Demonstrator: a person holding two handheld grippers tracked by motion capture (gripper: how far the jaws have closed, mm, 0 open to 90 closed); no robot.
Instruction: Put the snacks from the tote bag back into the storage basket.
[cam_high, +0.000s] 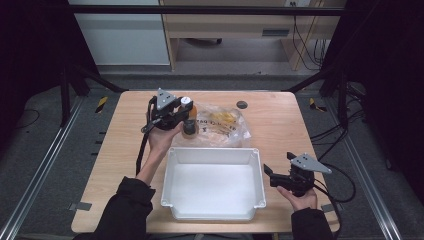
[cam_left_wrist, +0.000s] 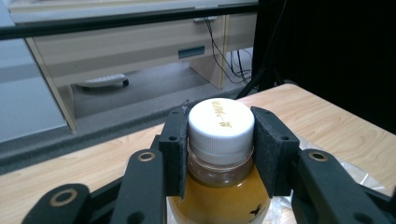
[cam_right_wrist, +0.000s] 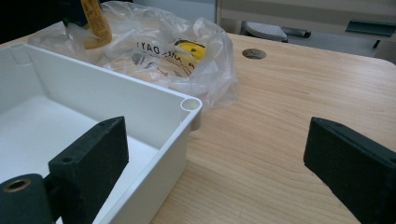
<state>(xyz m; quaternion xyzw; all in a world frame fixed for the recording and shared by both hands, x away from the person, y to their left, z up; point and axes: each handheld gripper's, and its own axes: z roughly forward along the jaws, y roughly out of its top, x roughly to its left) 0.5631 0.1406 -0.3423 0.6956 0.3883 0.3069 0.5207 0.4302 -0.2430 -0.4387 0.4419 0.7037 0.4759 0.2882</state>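
Observation:
A small bottle (cam_left_wrist: 219, 186) of amber liquid with a white cap (cam_left_wrist: 220, 122) stands at the back left of the table, beside a clear plastic bag (cam_high: 222, 125). My left gripper (cam_high: 186, 111) is shut on the bottle, its pads pressed on both sides of the cap and neck. The bottle (cam_high: 189, 120) is upright in the high view. An empty white tray (cam_high: 210, 207) sits at the table's front middle. My right gripper (cam_high: 270, 176) stands open just right of the tray, one jaw over its corner (cam_right_wrist: 190, 105), with nothing between the jaws.
The plastic bag (cam_right_wrist: 187, 51) holds yellow items and lies right behind the tray. A round cable hole (cam_high: 242, 104) sits in the wooden tabletop (cam_high: 300, 135) at the back. Cables trail off the table's right side.

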